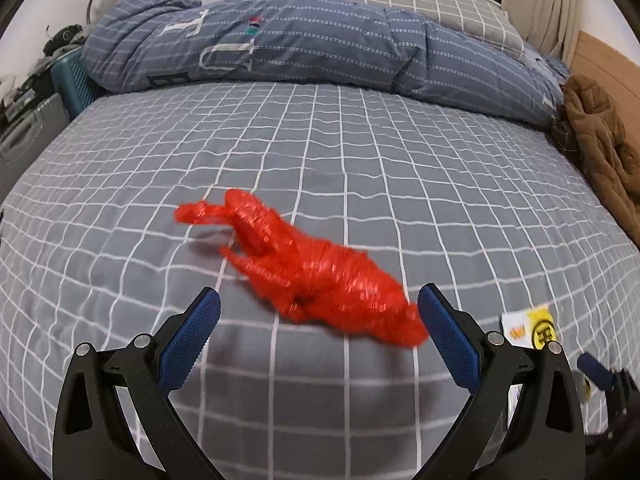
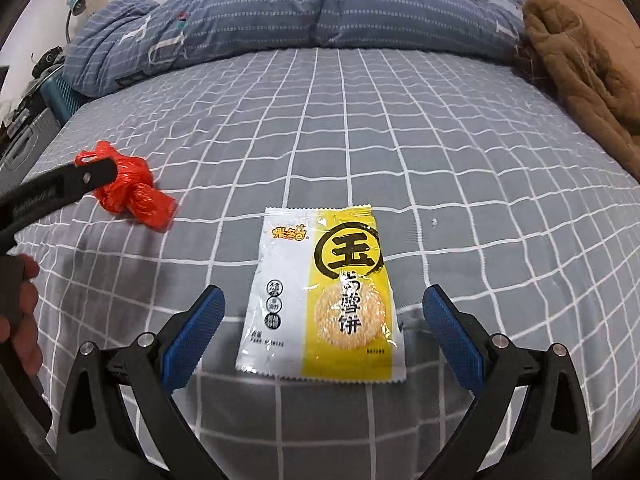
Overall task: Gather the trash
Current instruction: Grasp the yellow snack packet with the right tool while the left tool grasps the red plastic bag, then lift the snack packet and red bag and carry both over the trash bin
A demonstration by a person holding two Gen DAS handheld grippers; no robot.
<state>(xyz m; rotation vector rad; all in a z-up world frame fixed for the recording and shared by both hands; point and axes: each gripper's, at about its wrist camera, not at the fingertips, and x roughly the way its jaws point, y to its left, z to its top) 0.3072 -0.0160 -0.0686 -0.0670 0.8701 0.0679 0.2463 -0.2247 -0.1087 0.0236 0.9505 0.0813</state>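
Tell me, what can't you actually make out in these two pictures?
- Red plastic bag: motion-blurred in the left wrist view; contents unknowable.
- Same bag, right wrist view: the left gripper's finger covers its near edge.
- Rice cracker packet: full or empty, can't tell; fine print too small.
- Packet in the left wrist view: mostly hidden behind the gripper finger.

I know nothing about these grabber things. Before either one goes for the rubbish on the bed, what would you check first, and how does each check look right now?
1. Left gripper open: ok, jaws spread wide.
2. Red plastic bag lined up between the left fingers: ok, though the picture is blurred.
3. Right gripper open: ok.
4. Rice cracker packet centred ahead of the right gripper: ok, lying flat on the grid bedsheet.
5. Grippers apart from each other: ok, with the left working off to the side.
6. Flat packet easy to pinch: cannot tell.
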